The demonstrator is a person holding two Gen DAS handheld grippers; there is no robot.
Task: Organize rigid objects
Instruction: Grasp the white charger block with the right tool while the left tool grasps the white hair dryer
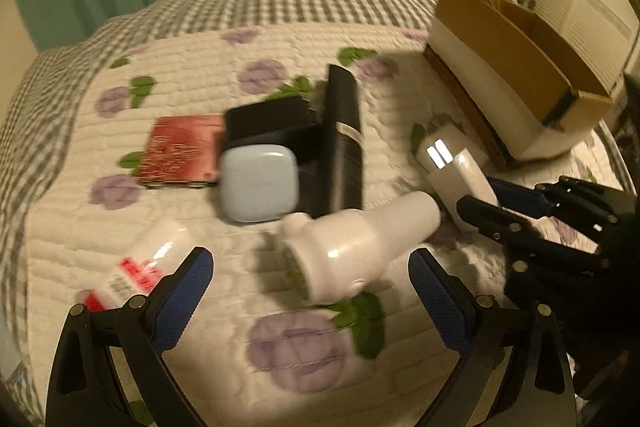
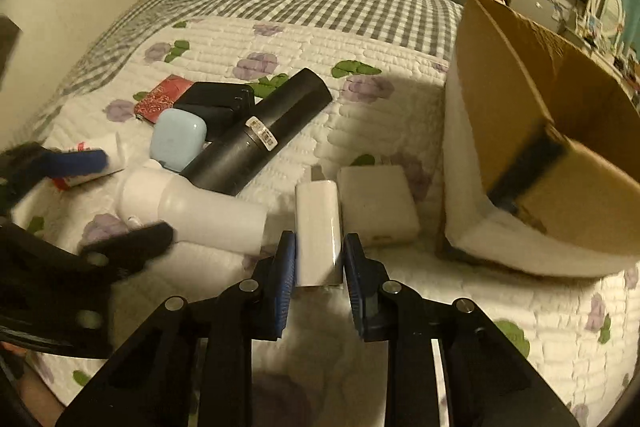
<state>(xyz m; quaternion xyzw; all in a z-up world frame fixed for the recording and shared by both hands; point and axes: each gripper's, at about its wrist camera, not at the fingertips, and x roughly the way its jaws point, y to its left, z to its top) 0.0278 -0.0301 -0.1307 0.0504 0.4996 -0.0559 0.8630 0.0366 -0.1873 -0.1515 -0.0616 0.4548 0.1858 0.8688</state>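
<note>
Quilted bed [image 2: 400,115] carries the clutter. Right gripper [image 2: 318,259] pinches a white block [image 2: 318,227] beside a white pad [image 2: 376,203], near the box [image 2: 560,147]. Left gripper [image 1: 310,291] gapes wide around a white bottle [image 1: 360,243].

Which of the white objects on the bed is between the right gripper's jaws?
The small white rounded block, standing between the white bottle and the flat white square adapter. Only it sits between the right gripper's jaws.
</note>
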